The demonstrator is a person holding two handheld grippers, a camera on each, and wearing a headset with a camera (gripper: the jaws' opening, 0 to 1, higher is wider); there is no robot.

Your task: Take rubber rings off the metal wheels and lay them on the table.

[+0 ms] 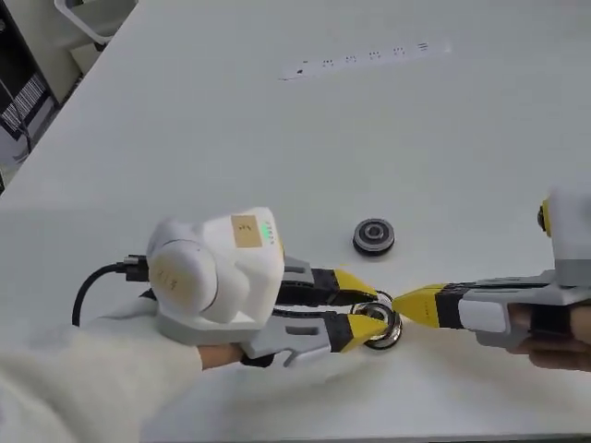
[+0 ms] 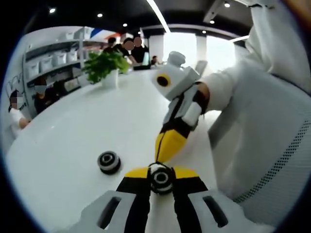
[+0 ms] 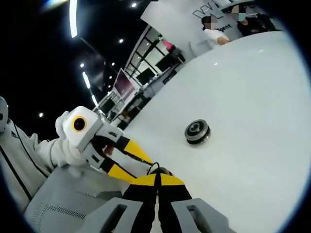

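My left gripper [image 1: 372, 312] is shut on a small metal wheel [image 1: 383, 330] just above the white table [image 1: 277, 138]; its own view shows the wheel [image 2: 161, 179] pinched between the yellow jaws. My right gripper [image 1: 399, 303] comes in from the right, tips closed on the wheel's thin black rubber ring [image 2: 156, 158]. In the right gripper view the jaws [image 3: 158, 177] meet at the wheel's [image 3: 164, 171] edge, facing the left gripper [image 3: 140, 170]. A second wheel [image 1: 373, 236] with its black ring on lies flat behind them.
A white power strip [image 1: 365, 60] lies far back on the table. A potted plant [image 2: 104, 65] and several people stand at the far end. The person's white sleeve [image 1: 65, 378] covers the near left corner.
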